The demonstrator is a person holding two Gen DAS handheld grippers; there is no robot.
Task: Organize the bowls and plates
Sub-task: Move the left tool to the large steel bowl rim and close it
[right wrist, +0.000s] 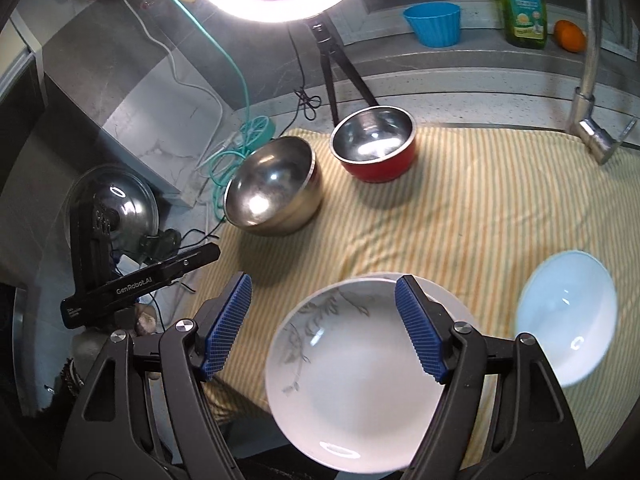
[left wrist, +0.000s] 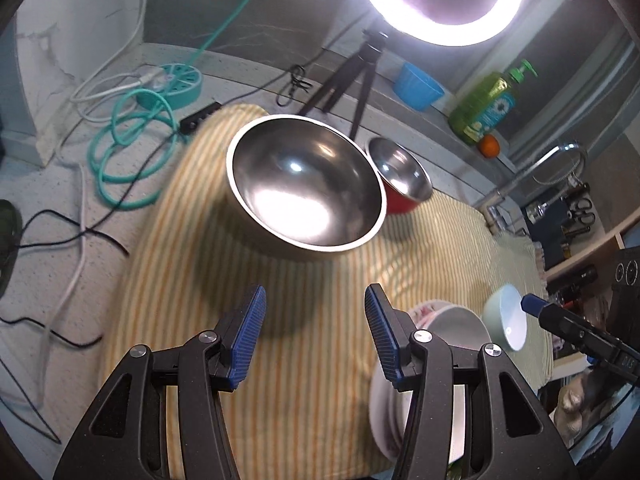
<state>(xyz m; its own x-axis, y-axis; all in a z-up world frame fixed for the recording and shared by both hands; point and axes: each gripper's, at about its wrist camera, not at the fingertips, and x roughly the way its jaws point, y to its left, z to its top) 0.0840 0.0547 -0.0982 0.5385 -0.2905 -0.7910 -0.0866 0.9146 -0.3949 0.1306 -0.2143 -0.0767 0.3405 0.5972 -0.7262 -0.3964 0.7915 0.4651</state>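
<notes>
Bowls of steel [left wrist: 306, 184] and red [left wrist: 400, 178] sit on the striped cloth [left wrist: 320, 360] ahead of the left claw [left wrist: 316, 332], its jaws wide and empty. Right claw [right wrist: 322, 328] hangs spread over the white plate [right wrist: 356, 376], gripping nothing; a pale bowl [right wrist: 568, 316] lies just to its right.

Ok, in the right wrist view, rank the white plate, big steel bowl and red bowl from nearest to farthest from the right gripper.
1. White plate, directly under the right gripper, between its open fingers.
2. Big steel bowl, ahead to the left.
3. Red bowl, farthest, ahead at centre.
</notes>
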